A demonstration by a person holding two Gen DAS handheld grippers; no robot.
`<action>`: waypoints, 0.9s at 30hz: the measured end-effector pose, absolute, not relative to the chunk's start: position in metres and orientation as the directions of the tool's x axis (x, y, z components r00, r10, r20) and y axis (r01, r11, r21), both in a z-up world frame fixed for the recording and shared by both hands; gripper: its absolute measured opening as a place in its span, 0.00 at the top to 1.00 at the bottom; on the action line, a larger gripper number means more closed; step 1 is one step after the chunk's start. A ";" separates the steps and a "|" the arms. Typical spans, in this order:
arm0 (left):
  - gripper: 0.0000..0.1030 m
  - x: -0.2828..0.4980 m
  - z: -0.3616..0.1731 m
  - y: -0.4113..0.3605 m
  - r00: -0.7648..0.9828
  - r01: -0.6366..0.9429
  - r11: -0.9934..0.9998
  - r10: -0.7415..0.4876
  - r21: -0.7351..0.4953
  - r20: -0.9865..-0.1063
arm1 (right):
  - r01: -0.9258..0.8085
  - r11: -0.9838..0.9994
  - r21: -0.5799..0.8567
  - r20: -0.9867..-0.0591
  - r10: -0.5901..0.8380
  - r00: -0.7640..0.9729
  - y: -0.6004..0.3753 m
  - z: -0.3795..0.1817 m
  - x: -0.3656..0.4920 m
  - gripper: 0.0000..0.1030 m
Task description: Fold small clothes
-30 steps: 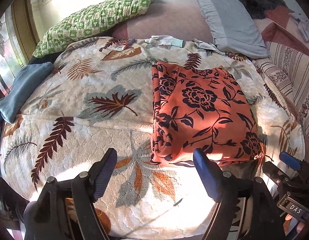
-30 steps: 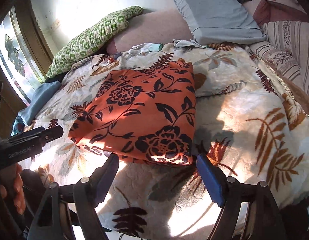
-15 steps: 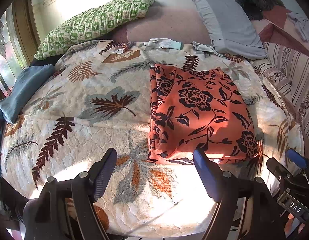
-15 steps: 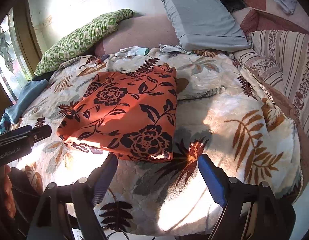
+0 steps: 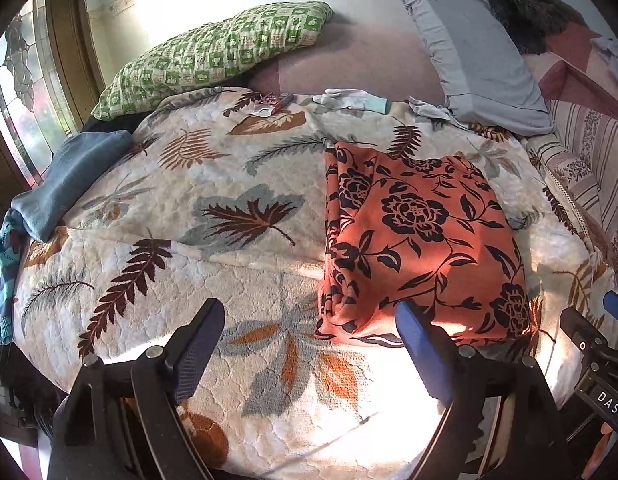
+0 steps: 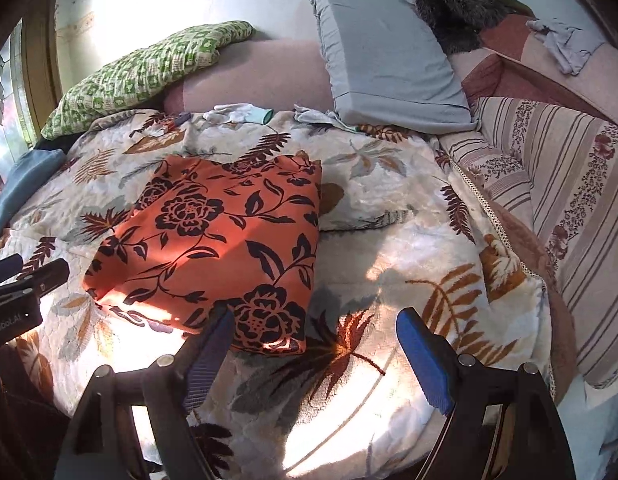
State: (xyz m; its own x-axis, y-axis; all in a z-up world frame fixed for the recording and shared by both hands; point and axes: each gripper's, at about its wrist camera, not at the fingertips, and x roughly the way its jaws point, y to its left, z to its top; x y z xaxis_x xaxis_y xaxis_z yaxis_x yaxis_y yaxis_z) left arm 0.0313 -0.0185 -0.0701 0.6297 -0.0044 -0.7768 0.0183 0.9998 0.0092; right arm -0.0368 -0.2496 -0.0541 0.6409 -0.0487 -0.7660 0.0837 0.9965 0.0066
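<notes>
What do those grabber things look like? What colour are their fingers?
Each grabber is a black frame with silver bolt heads and two flat finger pads with ridged faces. The left gripper and the right gripper both have blue pads, one looking darker in shade. White letters are printed on the black bodies: "DAS" on the right one, and part of a word ending "Robot.AI" on the left one.

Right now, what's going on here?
A person holds two handheld grippers over a bed with a leaf-print blanket. An orange floral garment lies folded into a rough rectangle on it, with nothing touching it. The left gripper and the right gripper are both open and empty, hovering at the near edge of the bed. A blue cloth lies at the blanket's far left edge, untouched.
</notes>
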 end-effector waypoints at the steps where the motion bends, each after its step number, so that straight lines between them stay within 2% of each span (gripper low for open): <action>1: 0.15 0.031 -0.070 -0.019 0.628 0.016 1.000 -0.005 0.006 -0.778 | 0.078 0.997 0.015 -0.771 -0.038 0.636 -0.249 -0.055 -0.037 0.17; 6: 0.15 0.033 -0.071 -0.019 0.623 0.018 1.000 -0.007 0.005 -0.782 | 0.048 0.992 0.119 -0.769 0.062 0.636 -0.254 -0.047 -0.037 0.17; 9: 0.15 0.034 -0.072 -0.021 0.616 0.024 1.000 -0.006 0.012 -0.788 | 0.059 0.989 0.138 -0.765 0.069 0.640 -0.256 -0.044 -0.035 0.17; 14: 0.15 0.034 -0.071 -0.022 0.617 0.008 1.000 0.002 0.009 -0.787 | 0.063 0.989 0.135 -0.769 0.065 0.636 -0.257 -0.046 -0.032 0.17; 23: 0.15 0.040 -0.061 -0.031 0.616 0.051 0.998 -0.058 -0.033 -0.786 | 0.062 0.993 0.100 -0.752 0.035 0.658 -0.257 -0.036 -0.028 0.17; 27: 0.11 0.043 -0.058 -0.037 0.614 0.069 0.997 -0.075 -0.041 -0.786 | 0.065 0.995 0.074 -0.752 0.013 0.659 -0.258 -0.036 -0.027 0.17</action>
